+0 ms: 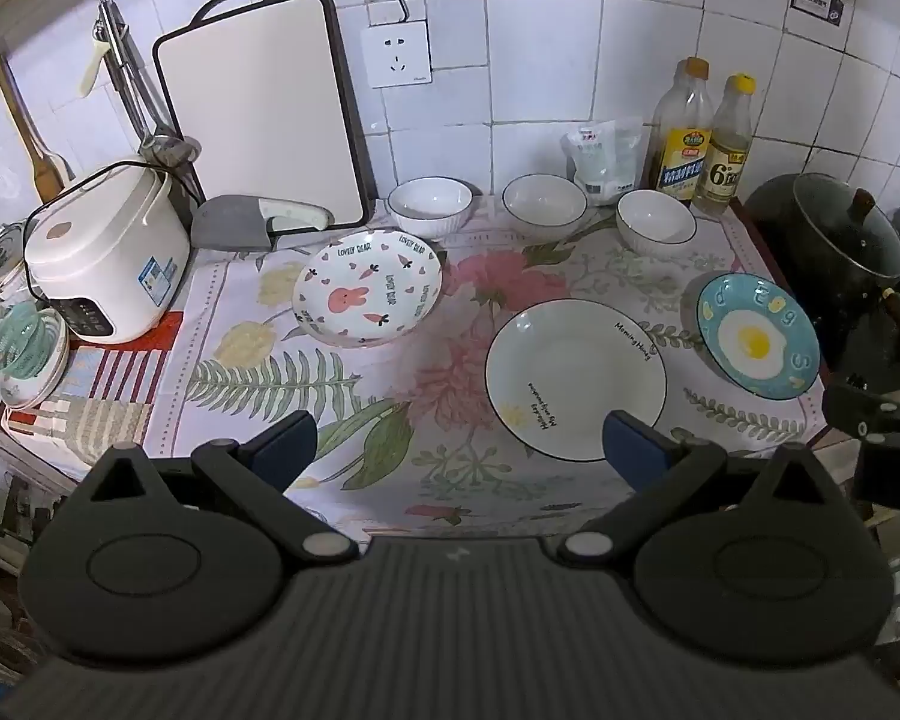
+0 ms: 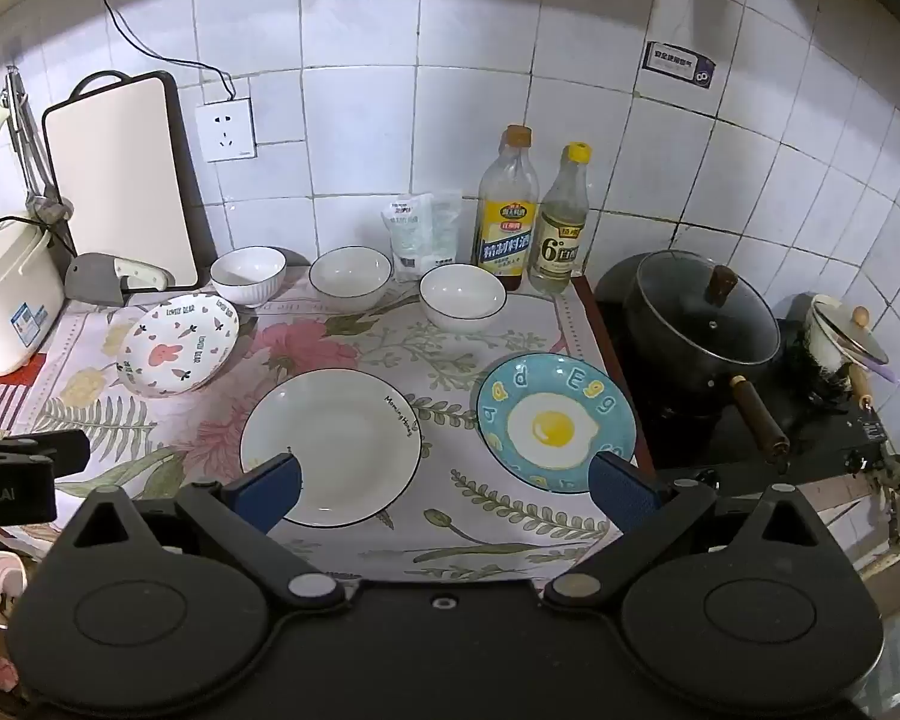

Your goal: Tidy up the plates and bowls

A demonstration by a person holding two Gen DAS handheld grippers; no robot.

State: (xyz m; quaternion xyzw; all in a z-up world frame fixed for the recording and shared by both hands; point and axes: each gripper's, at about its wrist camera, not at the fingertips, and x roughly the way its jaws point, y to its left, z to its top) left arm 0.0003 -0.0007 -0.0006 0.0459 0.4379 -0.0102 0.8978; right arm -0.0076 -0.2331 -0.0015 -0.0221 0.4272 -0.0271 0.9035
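Nearest, left tongs (image 1: 459, 450) spread wide, holding nothing, poised above the near edge of the floral cloth (image 1: 390, 480) covering the counter (image 2: 642, 420); right tongs (image 2: 444, 483) likewise gaping and empty. Just beyond, white plate (image 2: 330, 447) at centre, egg plate (image 2: 555, 420) to its right, apart. Farther left, rabbit plate (image 1: 366, 294), tilted. At the far edge, ribbed bowl (image 1: 430, 206), middle bowl (image 1: 544, 205) and right bowl (image 1: 656, 229) in a row, apart. Behind, two bottles (image 2: 507, 210) against the tiles.
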